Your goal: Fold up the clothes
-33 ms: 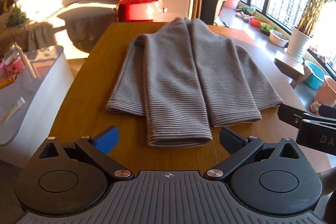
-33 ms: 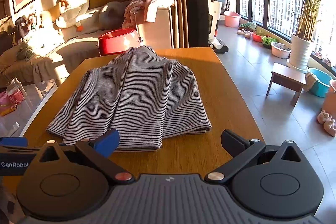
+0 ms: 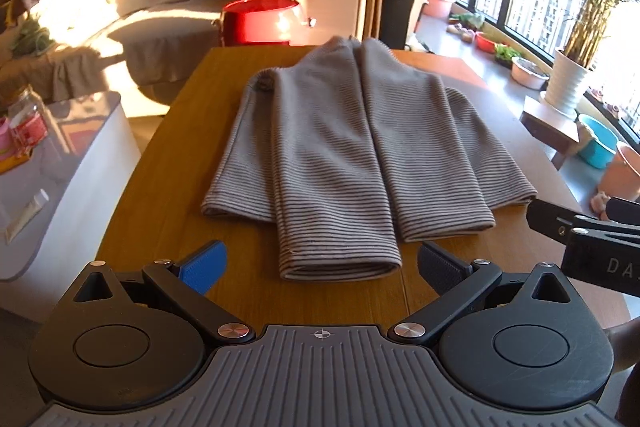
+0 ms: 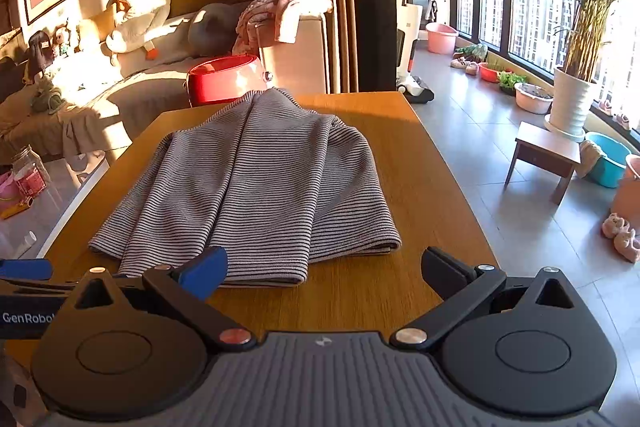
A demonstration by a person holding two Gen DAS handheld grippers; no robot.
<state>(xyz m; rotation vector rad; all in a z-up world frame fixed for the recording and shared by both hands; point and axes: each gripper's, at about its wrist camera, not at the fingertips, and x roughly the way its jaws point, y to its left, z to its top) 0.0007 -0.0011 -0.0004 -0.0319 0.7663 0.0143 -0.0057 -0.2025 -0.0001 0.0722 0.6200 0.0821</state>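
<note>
Striped garment (image 3: 352, 163) lies flat on the wooden table (image 3: 168, 187), lengthwise, its far end toward the red basin (image 3: 260, 21) just beyond the table's far edge. Both side portions are turned in over the middle; their inner edges meet along a centre line running away from the camera. Near end: the left panel's hem reaches closer to the table's near edge than the right panel's, so the two are uneven. A bit of the underlayer shows past each panel on the outer sides.

Left gripper (image 3: 320, 263): fingers spread wide, nothing between them, hovering just short of the garment's near hem. Right gripper (image 4: 324, 269): fingers likewise spread, empty, just short of the near hem on its own side; also seen at the right edge of the left wrist view.

Change: the paired frames carry the same timestamp as the current ones and show the same layout. No change can be read.

Judgement: the lengthwise fold is in place; the cloth sits as a long narrow strip. The scene fits either a pause ahead of a crosswise fold or a release after squaring the panels. Cannot settle which.

Risk: the uneven near hems may leave a crooked stack if doubled over.
</note>
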